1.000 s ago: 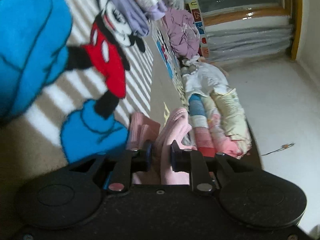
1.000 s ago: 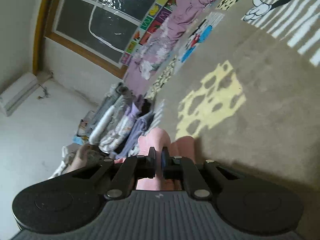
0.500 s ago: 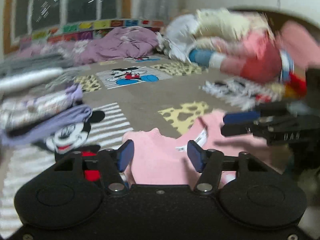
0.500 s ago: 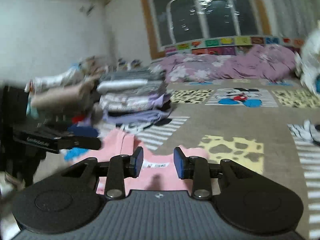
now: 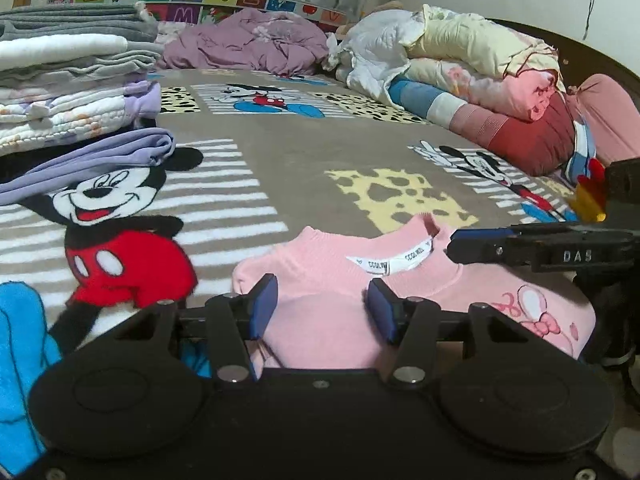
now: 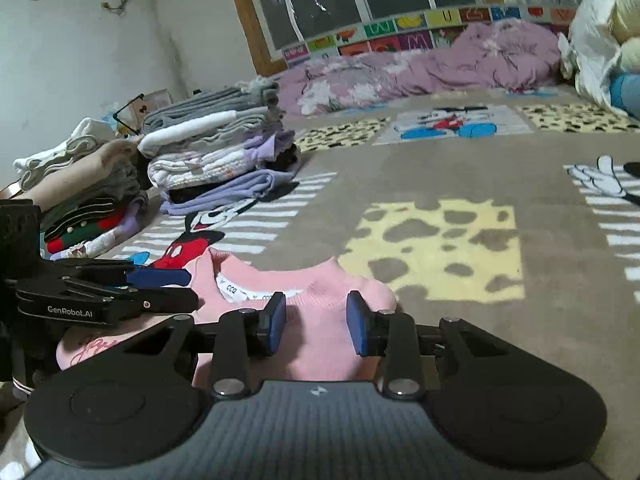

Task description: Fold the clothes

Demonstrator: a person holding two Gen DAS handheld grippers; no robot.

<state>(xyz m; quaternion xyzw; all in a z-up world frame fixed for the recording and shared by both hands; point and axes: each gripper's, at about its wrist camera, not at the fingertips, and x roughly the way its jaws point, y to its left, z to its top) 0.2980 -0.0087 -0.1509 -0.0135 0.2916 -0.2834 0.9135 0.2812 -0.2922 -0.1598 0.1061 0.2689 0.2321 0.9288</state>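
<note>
Pink sweater point(image 5: 320, 304): now lies flat on the Mickey blanket point(image 5: 304, 160), collar up; a second ago it hung bunched in both tongs.
Left tongs point(image 5: 322, 308): jaws parted, nothing gripped, hovering over the left shoulder.
Right tongs point(image 6: 316, 322): jaws apart, narrower, empty, over the right shoulder.
Folded stack point(image 6: 216, 148): off to the left.

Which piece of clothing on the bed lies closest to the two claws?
The pink sweater, spread flat alone right under both claws; the other clothes sit folded in stacks farther back.
</note>
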